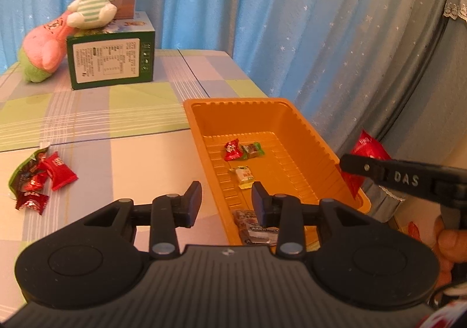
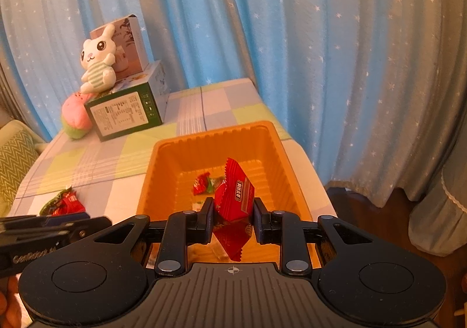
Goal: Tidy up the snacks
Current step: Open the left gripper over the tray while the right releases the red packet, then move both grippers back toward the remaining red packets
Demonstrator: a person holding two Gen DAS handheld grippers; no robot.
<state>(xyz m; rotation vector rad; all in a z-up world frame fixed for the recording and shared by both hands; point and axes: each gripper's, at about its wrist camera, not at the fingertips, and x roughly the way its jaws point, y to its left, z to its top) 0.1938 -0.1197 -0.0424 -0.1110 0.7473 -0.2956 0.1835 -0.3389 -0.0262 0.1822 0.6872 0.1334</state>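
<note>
A: Orange tray at 1 o'clock of the table, partly filled. Roughly 3 small wrapped sweets on its floor around the middle, plus a silver packet at the near end. Judged a bit under halfway.

B: Left to do?

A: A heap of loose snacks at 9 o'clock, red wrappers over a green one, well apart from the tray. Maybe 4 or 5; too tangled for a sure count.

B: And the grippers?

A: Right gripper pinched onto a red packet, held upright over the tray's near end, not yet dropped. Left gripper spread wide, nothing between its fingers, poised above the tray's near left wall.

B: Anything unclear?

A: Plenty. Silver packet half covered by the left gripper's right finger, print unreadable. From the left wrist, red packet mostly hidden behind the right gripper's arm and the tray rim. Lower end of that packet lost below the fingers from the right wrist. Tray's near corners blocked by both gripper bodies. Heap partly cut off by the left gripper there.
</note>
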